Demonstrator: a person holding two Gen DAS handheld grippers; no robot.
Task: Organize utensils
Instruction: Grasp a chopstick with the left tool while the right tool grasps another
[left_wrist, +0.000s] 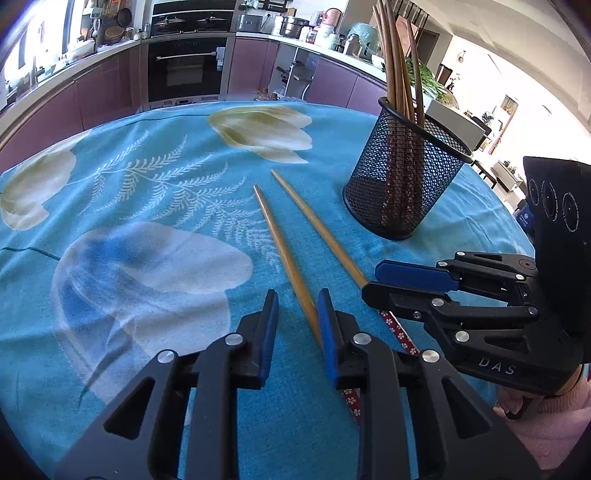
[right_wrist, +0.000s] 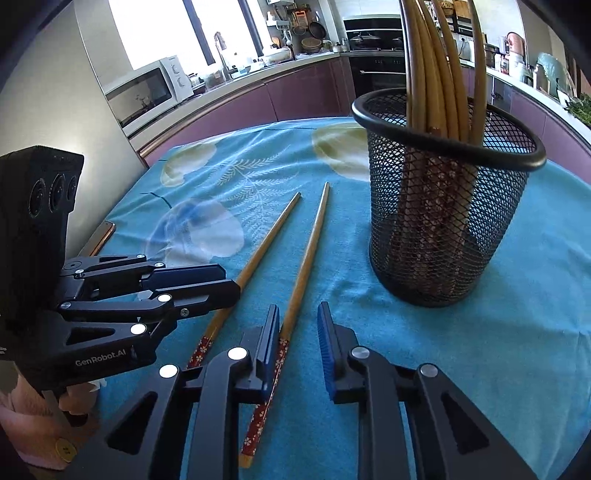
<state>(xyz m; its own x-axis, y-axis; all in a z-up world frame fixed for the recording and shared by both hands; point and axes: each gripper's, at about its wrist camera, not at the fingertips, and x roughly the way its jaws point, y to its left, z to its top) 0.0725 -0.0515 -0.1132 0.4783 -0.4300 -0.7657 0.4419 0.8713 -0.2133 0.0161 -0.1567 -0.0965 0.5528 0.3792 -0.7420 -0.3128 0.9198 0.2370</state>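
Two bamboo chopsticks with red flowered ends lie side by side on the blue floral tablecloth (left_wrist: 155, 192). The left chopstick (left_wrist: 280, 243) runs between the fingers of my left gripper (left_wrist: 298, 299), close along the right pad, and a gap shows on the other side. The right chopstick (right_wrist: 308, 251) passes beside and under the left finger of my right gripper (right_wrist: 298, 310), whose pads stand apart. Each gripper also shows in the other's view: the right gripper (left_wrist: 373, 280) and the left gripper (right_wrist: 227, 286). A black mesh holder (right_wrist: 443, 221) with several upright chopsticks (right_wrist: 436, 74) stands to the right.
A flat copper-edged device (right_wrist: 103, 236) lies at the table's left edge. Beyond the table's far edge are purple kitchen cabinets and an oven (left_wrist: 186, 70). A pink sleeve (left_wrist: 546, 417) shows behind the right gripper.
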